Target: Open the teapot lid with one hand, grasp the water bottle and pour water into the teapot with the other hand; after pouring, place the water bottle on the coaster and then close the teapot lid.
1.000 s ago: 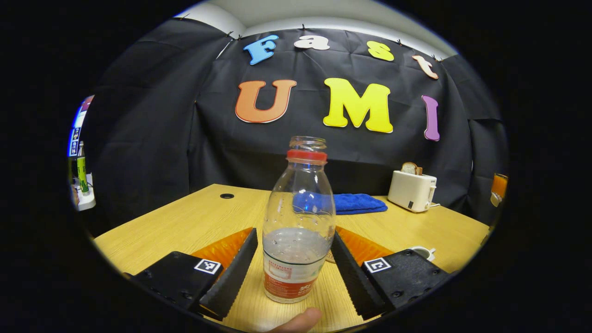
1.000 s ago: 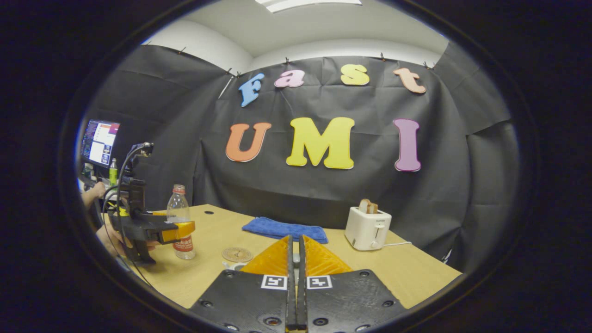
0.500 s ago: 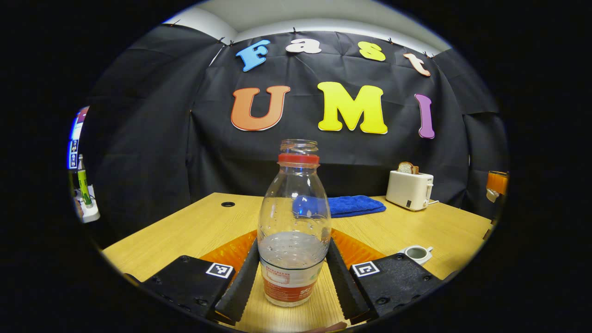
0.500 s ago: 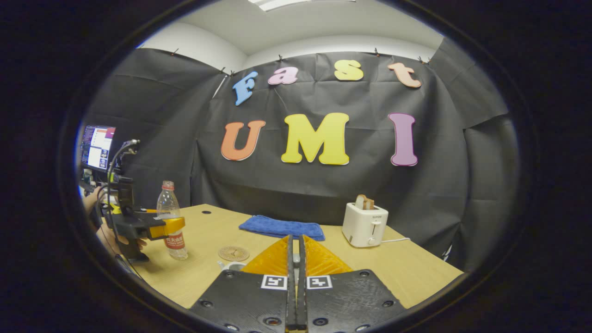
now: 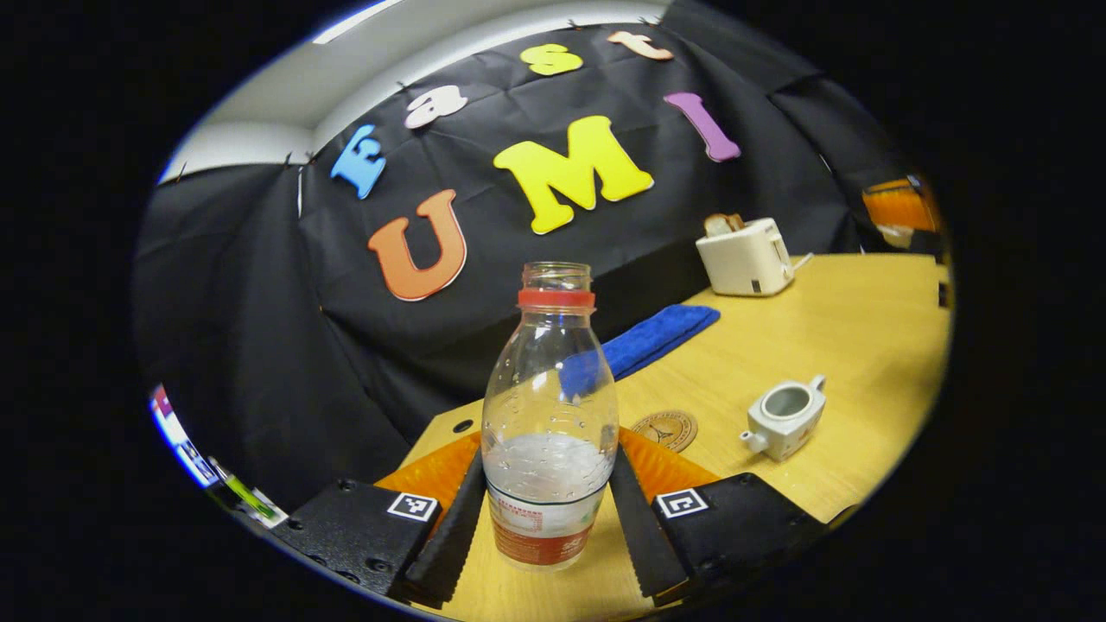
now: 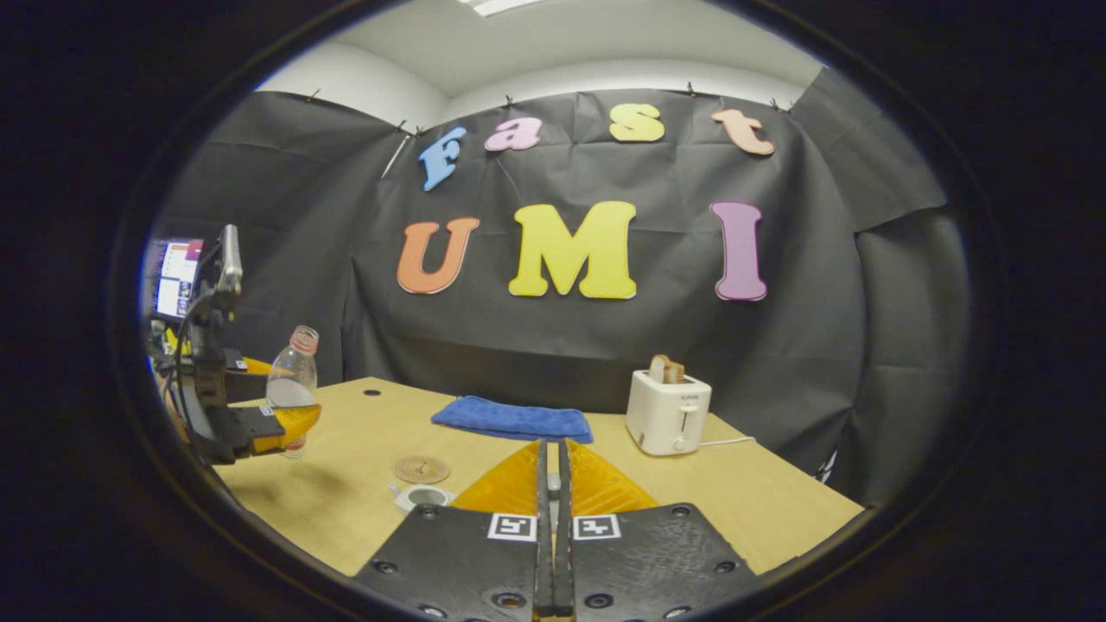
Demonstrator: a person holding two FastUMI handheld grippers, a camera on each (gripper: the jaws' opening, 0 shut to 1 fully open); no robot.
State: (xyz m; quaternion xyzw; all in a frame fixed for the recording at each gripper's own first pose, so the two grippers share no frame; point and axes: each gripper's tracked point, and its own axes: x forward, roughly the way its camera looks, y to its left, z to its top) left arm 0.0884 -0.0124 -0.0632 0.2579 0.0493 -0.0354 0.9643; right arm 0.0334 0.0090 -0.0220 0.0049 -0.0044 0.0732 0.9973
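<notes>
A clear, uncapped water bottle with a red neck ring and red label holds water in its lower part. My left gripper is shut on its body. In the right gripper view the bottle hangs tilted above the table's left end in that left gripper. The small white teapot stands open on the table, also seen as the teapot. A round coaster lies beside it. My right gripper is shut, with a pale sliver of the teapot lid between its fingers.
A blue towel lies at the back of the wooden table. A white toaster with bread stands at the back right. A monitor glows past the table's left end.
My left gripper closed on the bottle, then lifted it off the table and tilted it. The right gripper stayed shut and barely moved.
</notes>
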